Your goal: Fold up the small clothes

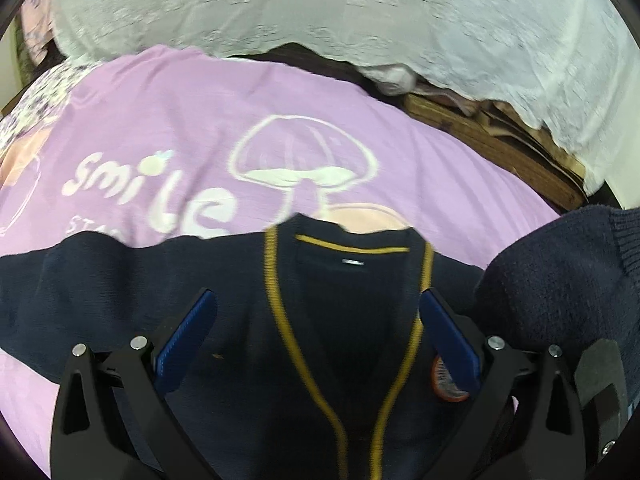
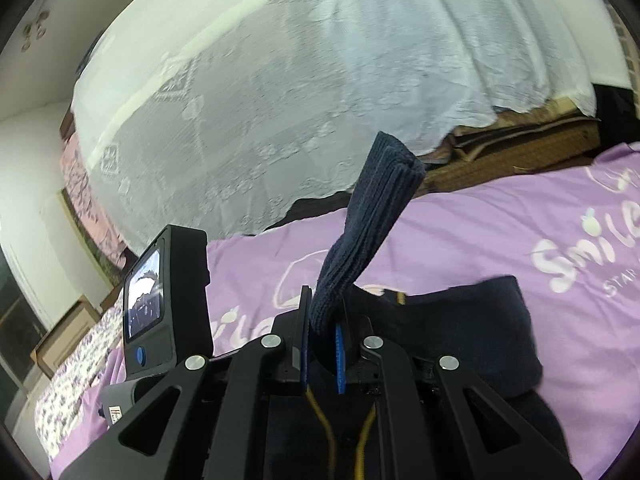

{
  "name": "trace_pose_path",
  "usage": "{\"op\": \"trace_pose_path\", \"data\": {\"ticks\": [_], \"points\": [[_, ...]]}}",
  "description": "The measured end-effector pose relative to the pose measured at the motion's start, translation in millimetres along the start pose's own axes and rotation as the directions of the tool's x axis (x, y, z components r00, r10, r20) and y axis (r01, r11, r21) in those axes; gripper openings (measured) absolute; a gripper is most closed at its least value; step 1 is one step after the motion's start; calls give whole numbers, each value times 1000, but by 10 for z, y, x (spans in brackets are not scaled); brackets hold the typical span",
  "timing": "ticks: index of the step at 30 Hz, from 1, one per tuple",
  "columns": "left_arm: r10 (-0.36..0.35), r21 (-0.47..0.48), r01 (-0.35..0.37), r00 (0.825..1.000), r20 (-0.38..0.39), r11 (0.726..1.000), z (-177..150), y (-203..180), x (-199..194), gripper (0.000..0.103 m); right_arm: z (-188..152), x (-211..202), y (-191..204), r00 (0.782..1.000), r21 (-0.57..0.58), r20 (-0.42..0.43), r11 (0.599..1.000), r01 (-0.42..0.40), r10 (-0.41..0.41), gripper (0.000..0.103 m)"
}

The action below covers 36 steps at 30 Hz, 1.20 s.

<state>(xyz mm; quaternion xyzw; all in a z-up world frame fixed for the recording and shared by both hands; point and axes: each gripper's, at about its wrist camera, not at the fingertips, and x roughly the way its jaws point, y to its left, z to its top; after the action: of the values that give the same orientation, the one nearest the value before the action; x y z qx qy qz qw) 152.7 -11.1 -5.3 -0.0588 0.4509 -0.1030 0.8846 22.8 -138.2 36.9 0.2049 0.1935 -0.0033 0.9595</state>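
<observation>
So from the left wrist view, the left gripper [image 1: 318, 328] is spread wide with nothing in it, hovering over the navy cardigan [image 1: 224, 320] that lies flat on the purple bedsheet [image 1: 168, 120], its yellow-trimmed neckline sitting right between the blue pads [image 1: 186, 332], while one sleeve [image 1: 560, 276] is lifted up at the right edge. Over on the right wrist view, the right gripper [image 2: 322, 338] is pinched tight on that sleeve [image 2: 372, 220], which sticks up in front of the white lace curtain [image 2: 320, 80], and the rest of the cardigan [image 2: 460, 320] stays on the sheet [image 2: 480, 232].
</observation>
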Motion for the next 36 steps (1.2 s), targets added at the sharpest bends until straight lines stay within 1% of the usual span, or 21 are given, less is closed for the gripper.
{"op": "trace_pose_path", "data": {"ticks": [9,13,17,19,20,22,23,24,25,26,28,29,30,33,36], "points": [[41,-43,-41,999,-11,998,-46,433,47,99,-161,201,322,998,-78,-57,997,-14,9,11],[72,-53,-73,997,-20,996,-137,578,124,99,-257,328,353,996,-100,-92,995,-9,-1,12],[105,-65,-107,994,-22,992,-214,729,198,99,-388,490,316,989,-121,-147,993,16,-34,12],[82,-104,-84,996,-19,991,-235,870,179,99,-468,601,290,978,-124,-205,992,9,-35,13],[61,-149,-62,998,-11,987,-234,984,123,99,-499,641,290,974,-131,-223,991,6,-35,13],[90,-196,-84,996,22,977,-229,1093,15,99,-582,711,310,964,-149,-263,989,-8,-32,13],[111,-212,-97,993,51,972,-217,1154,-69,99,-616,738,324,959,-156,-281,988,-14,-31,16],[114,-219,-96,991,71,971,-202,1198,-146,99,-669,782,340,948,-164,-318,986,-30,-24,20],[111,-223,-91,991,77,970,-193,1221,-176,99,-707,796,357,942,-167,-334,985,-37,-21,31],[97,-233,-75,992,85,970,-187,1251,-225,99,-760,833,370,929,-174,-369,984,-49,-18,41],[70,-237,-47,994,88,970,-187,1241,-274,99,-839,881,402,904,-180,-428,981,-75,-9,48],[65,-230,-43,994,88,972,-187,1231,-283,99,-862,880,406,896,-181,-445,980,-86,-4,50],[62,-211,-41,994,90,977,-194,1181,-297,99,-865,856,411,895,-180,-446,979,-92,2,51],[58,-173,-42,994,91,984,-218,1094,-309,99,-798,703,374,905,-145,-424,983,-110,39,51],[47,-158,-34,996,82,987,-232,1036,-292,99,-736,555,302,914,-147,-405,984,-102,34,51]]}}
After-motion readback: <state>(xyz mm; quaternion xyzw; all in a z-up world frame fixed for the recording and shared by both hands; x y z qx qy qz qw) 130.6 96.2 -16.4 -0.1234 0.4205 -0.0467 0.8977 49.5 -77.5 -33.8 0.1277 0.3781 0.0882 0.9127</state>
